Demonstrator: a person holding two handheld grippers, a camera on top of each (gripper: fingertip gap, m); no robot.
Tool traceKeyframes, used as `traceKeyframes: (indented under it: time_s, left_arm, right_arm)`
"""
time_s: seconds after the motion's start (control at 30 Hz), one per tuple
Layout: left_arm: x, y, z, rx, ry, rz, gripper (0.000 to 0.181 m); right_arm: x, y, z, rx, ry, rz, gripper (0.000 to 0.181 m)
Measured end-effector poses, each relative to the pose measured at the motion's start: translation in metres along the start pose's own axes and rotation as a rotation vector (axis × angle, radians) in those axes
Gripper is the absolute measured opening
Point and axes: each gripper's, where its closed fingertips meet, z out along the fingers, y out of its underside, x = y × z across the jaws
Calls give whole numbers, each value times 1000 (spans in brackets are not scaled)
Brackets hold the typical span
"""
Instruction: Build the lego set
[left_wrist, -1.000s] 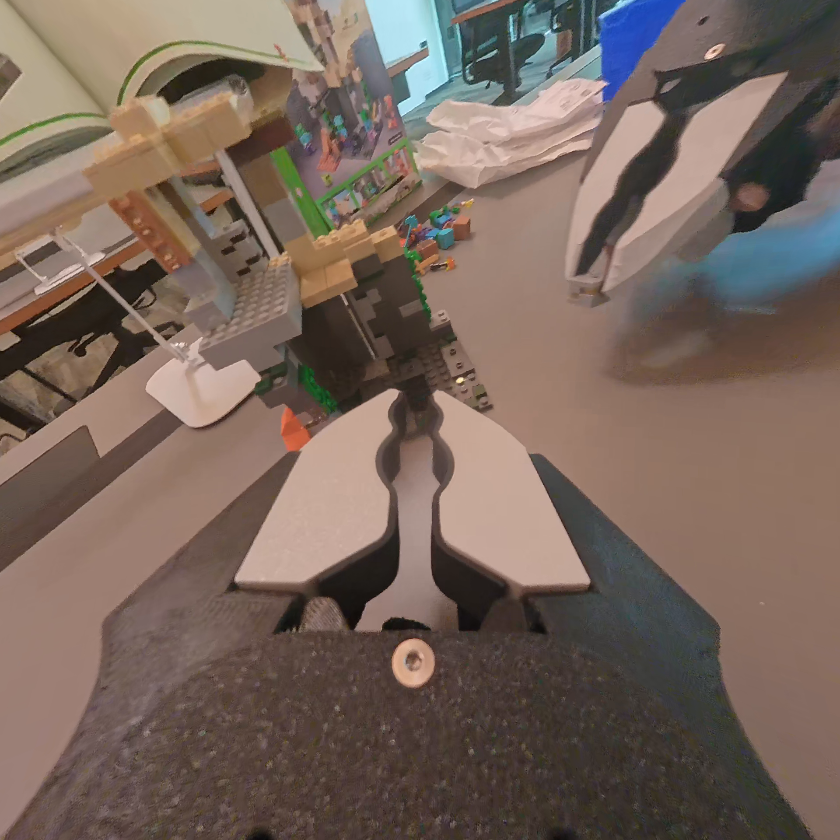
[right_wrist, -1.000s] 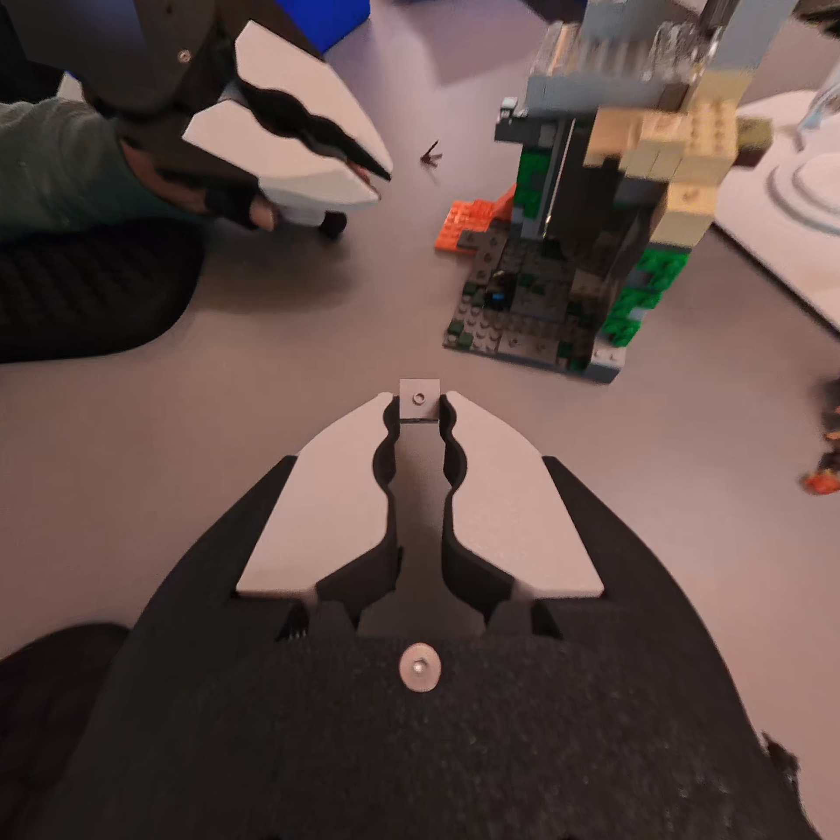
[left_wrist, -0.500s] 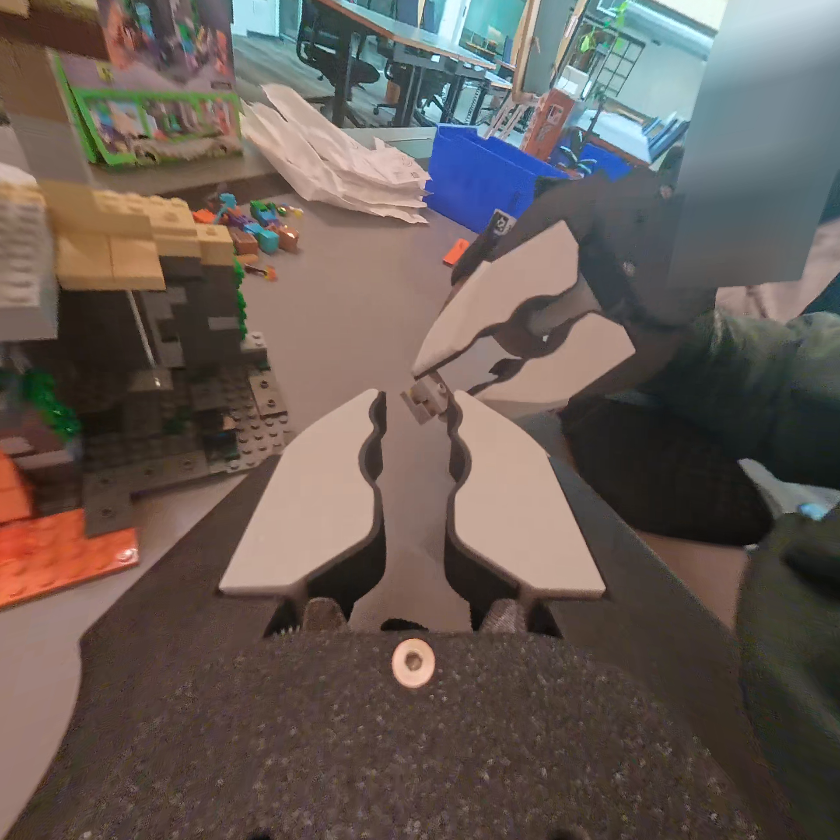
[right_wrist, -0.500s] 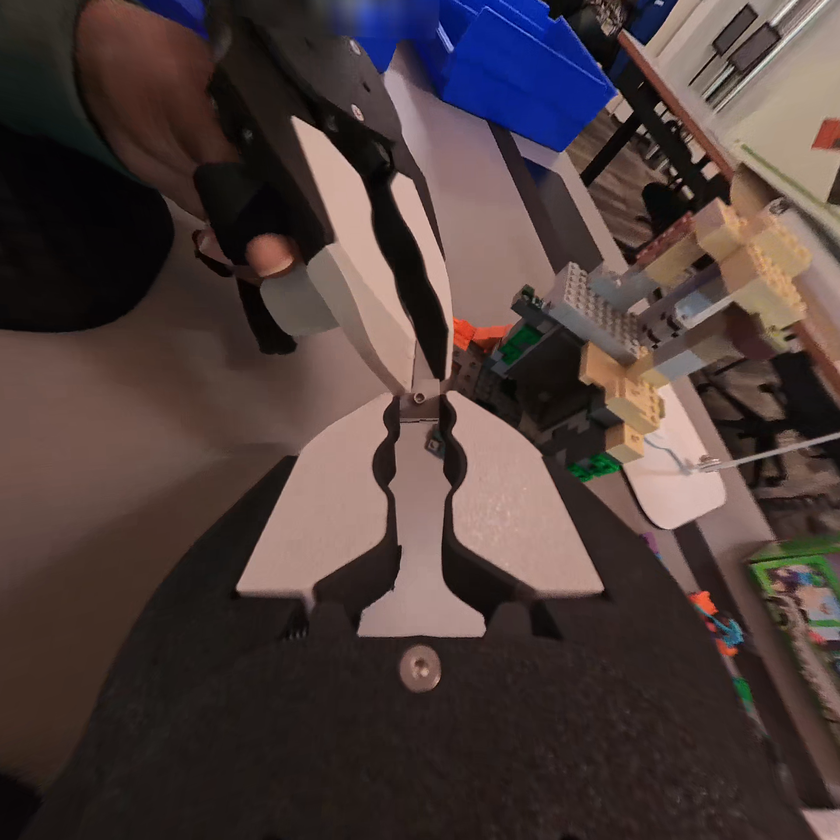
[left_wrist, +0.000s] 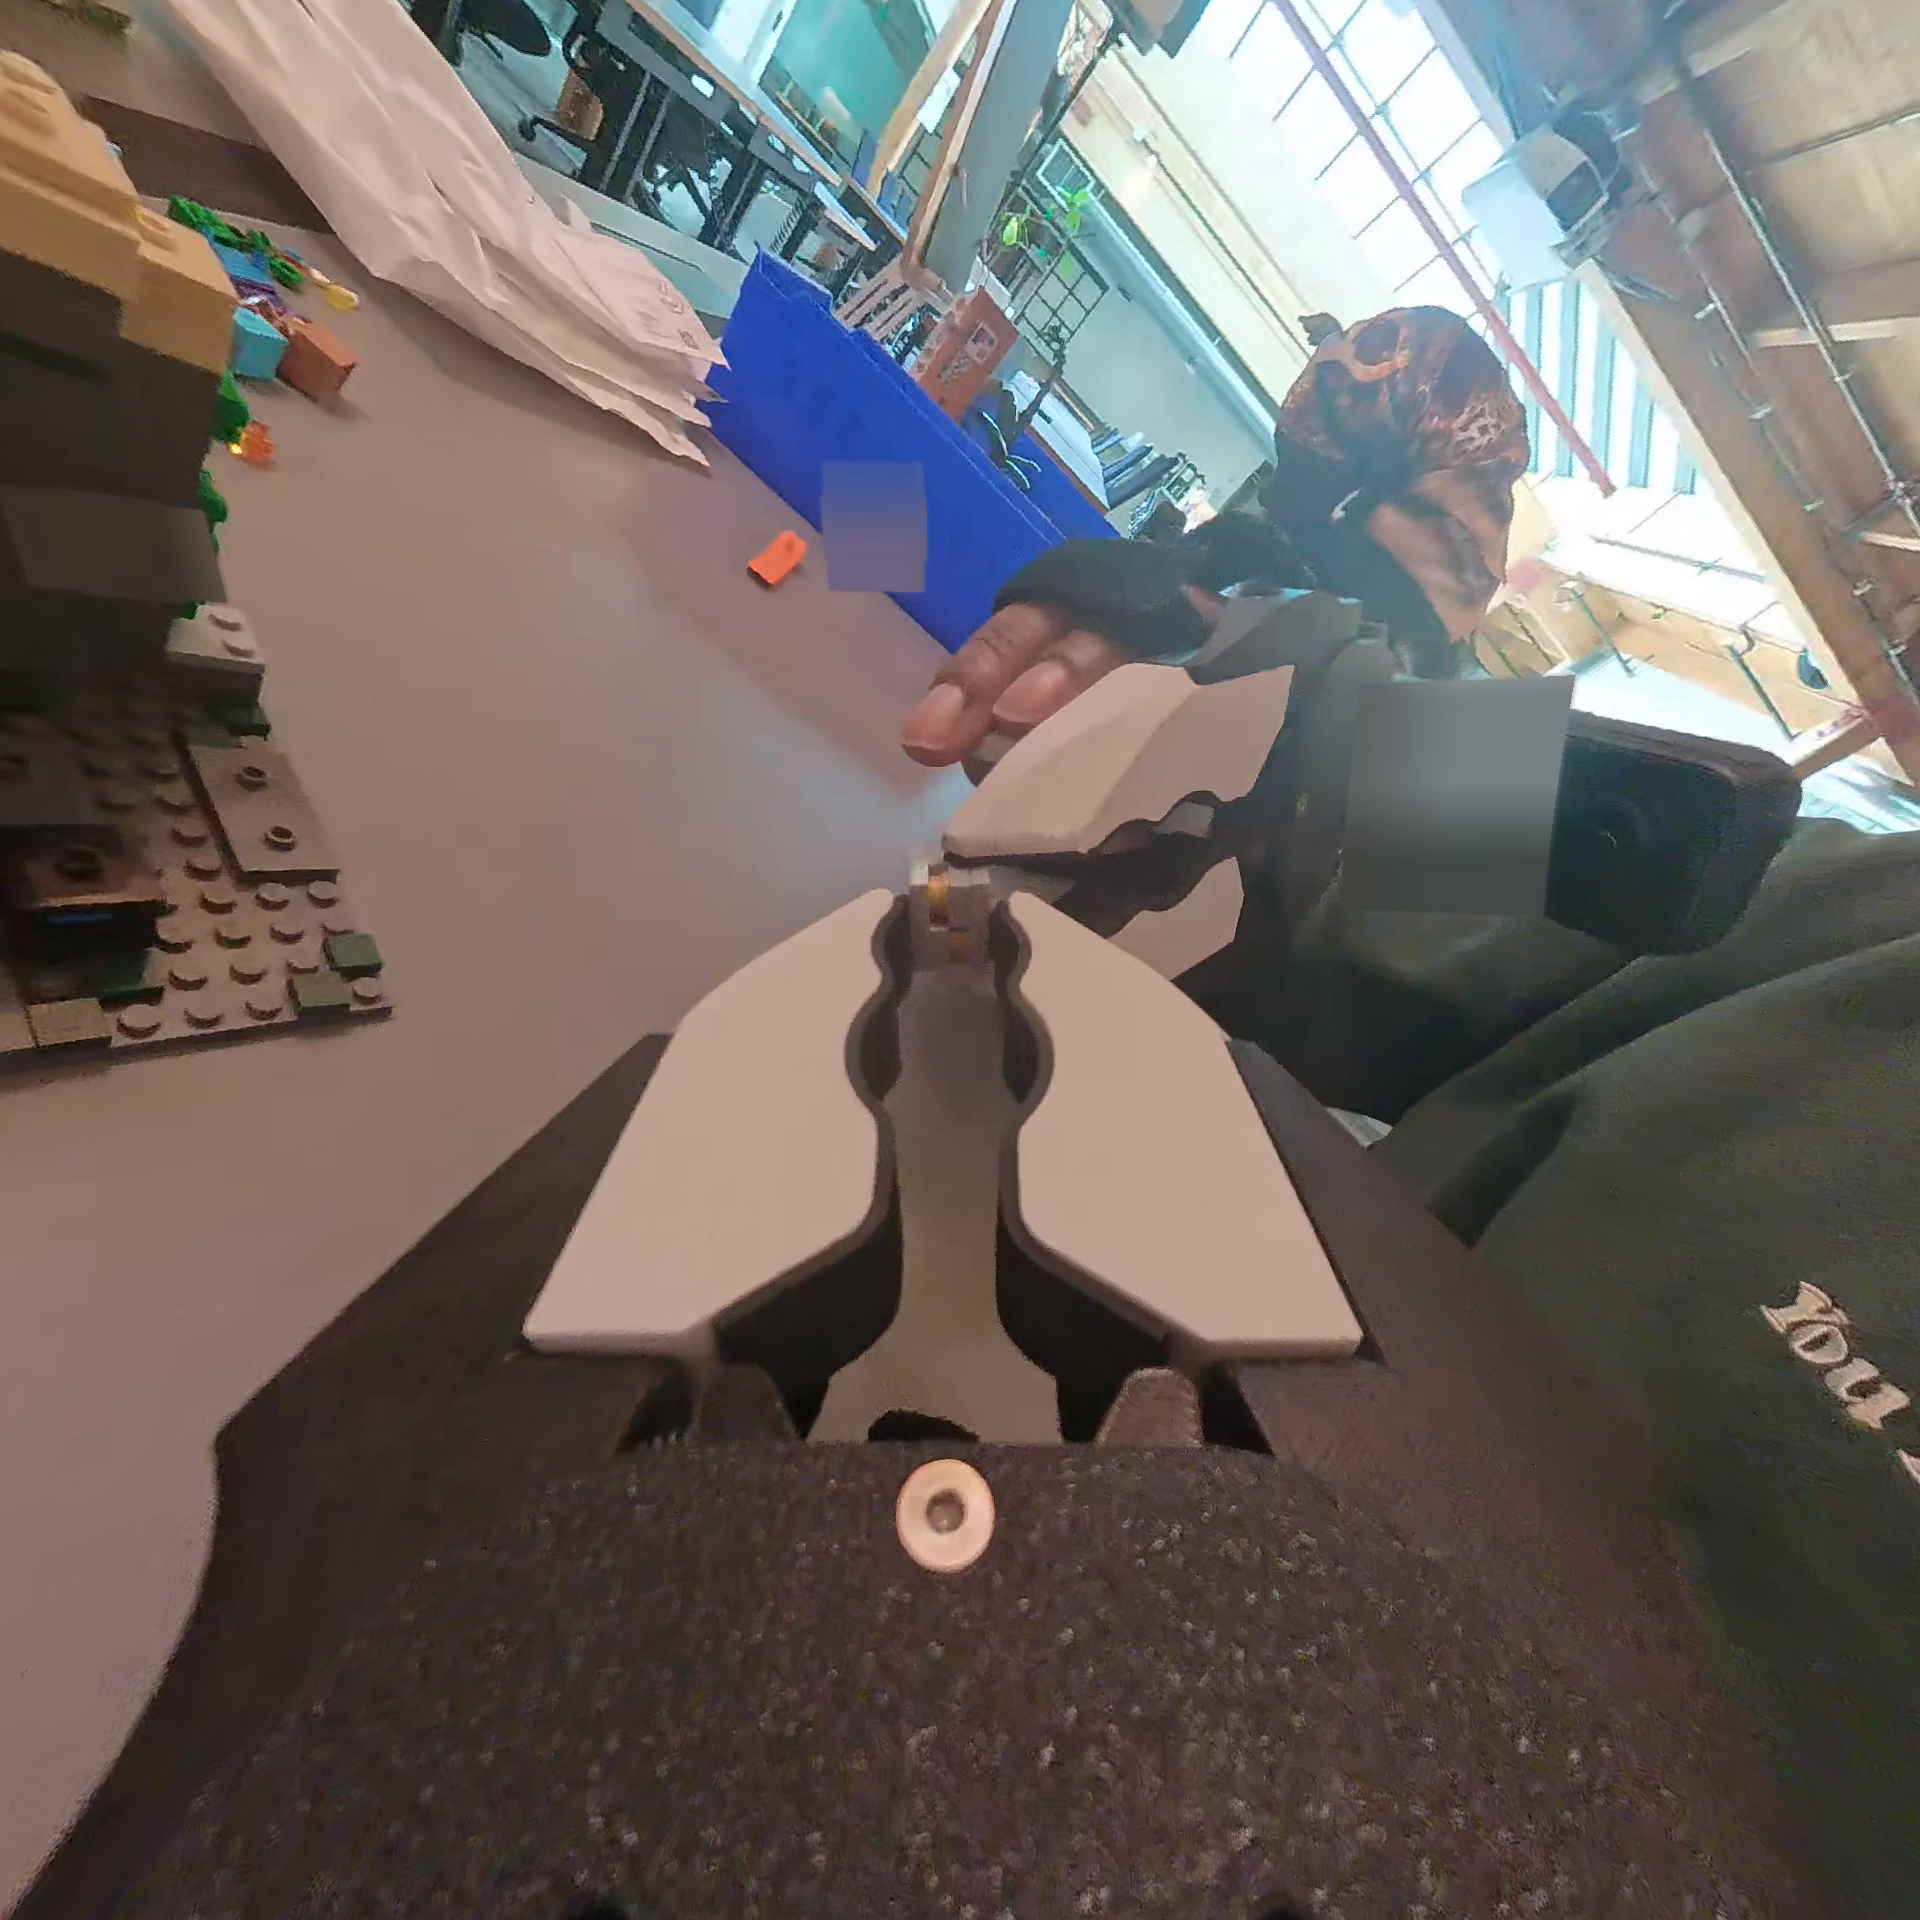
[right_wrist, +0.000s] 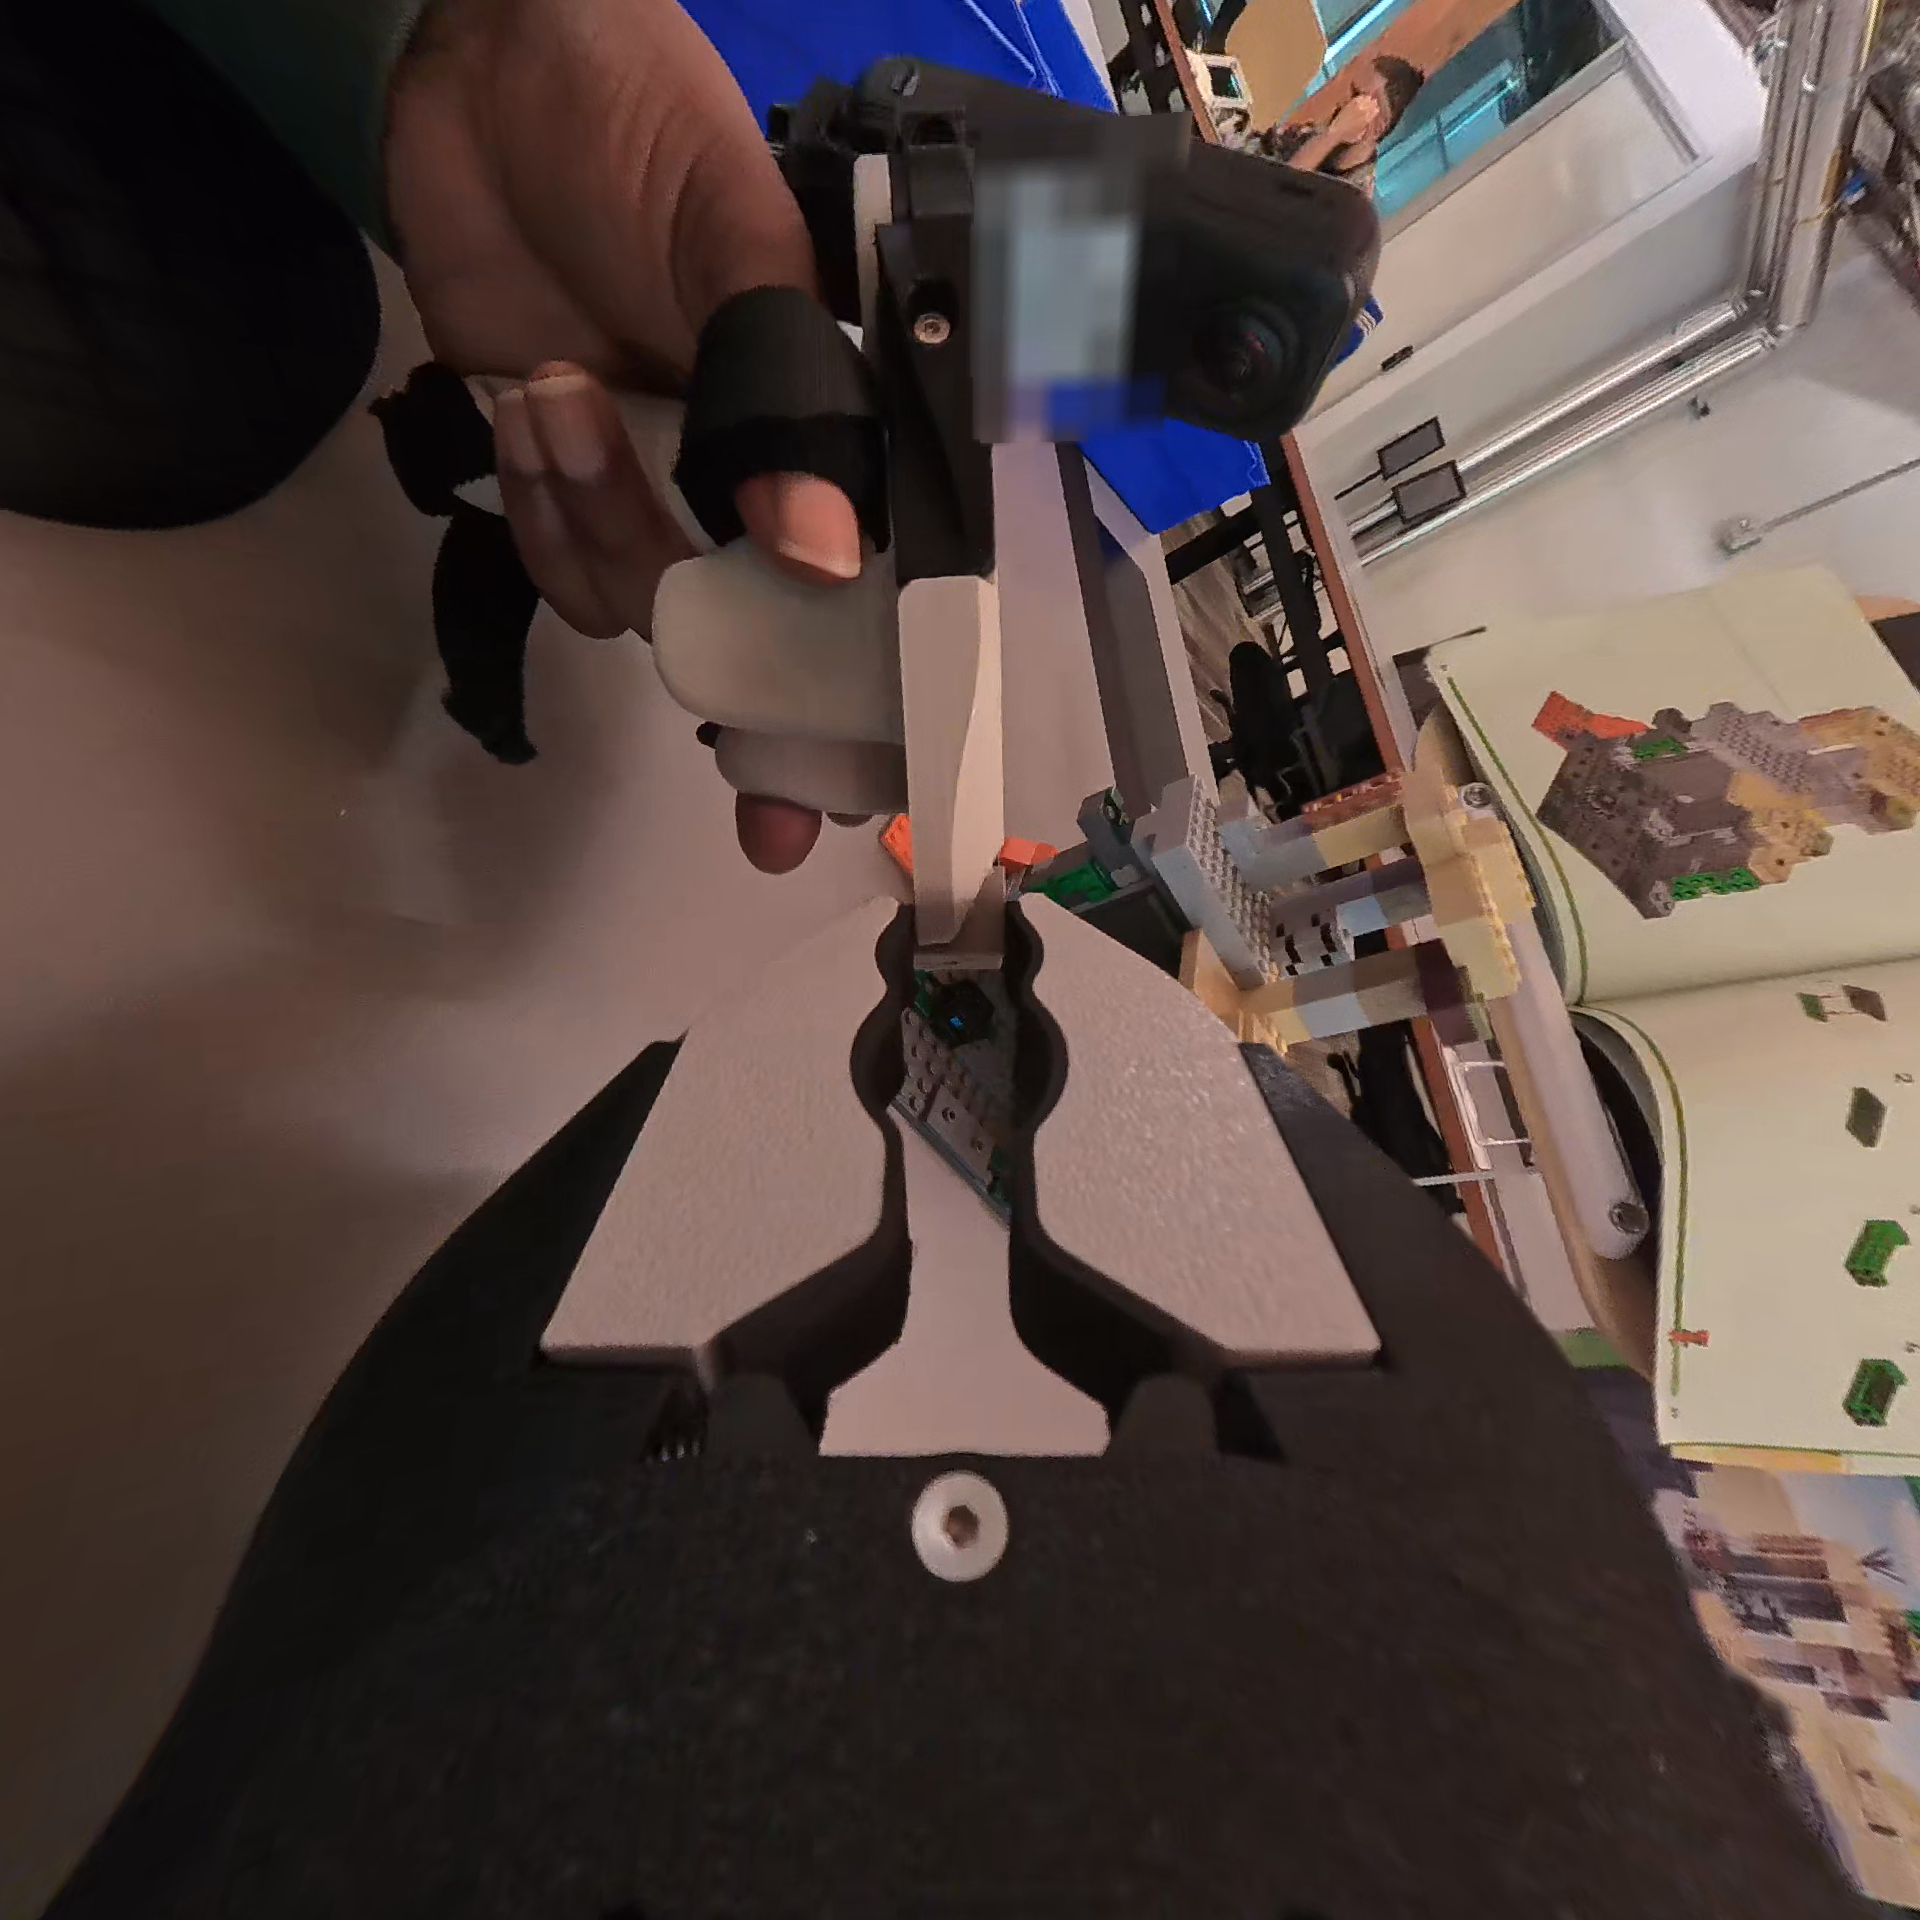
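Grey table (left_wrist: 540, 665): lego build (left_wrist: 156, 914), papers (left_wrist: 499, 208), blue bin (left_wrist: 862, 416)

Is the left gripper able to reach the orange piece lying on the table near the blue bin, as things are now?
Probably not right away. The left gripper is shut on a small grey piece that the right gripper also pinches. The table toward the orange piece looks free, though.

Pale embroidered lettering on dark green sleeve (left_wrist: 1839, 1382), small digits on instruction booklet (right_wrist: 1766, 1039)
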Motion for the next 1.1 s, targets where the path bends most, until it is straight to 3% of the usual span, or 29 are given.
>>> traceKeyframes:
  time_s: [0.03,0.17,0.33,0.5,0.7,0.9,1.1]
  left_arm:
    - [0,1,-1,-5,4,3,14]
    - [2,-1,-3,-5,30,-10,14]
    - [14,-9,-13,30,144,-72,14]
    - [33,-7,-14,18,311,-173,14]
    - [35,-2,-9,-6,331,-196,14]
    - [23,-4,-11,16,204,-59,23]
    - [-2,-8,-16,-1,-157,375,25]
  right_arm:
    - [0,0,0,1,1,4,16]
    - [1,-1,-1,30,-48,142,18]
    - [2,-1,-10,116,-178,381,34]
    - [-1,-12,-8,189,-125,327,35]
    - [1,-25,-10,225,-29,196,24]
    - [4,-16,-10,216,-125,466,17]
    - [27,-5,-12,241,-215,918,17]
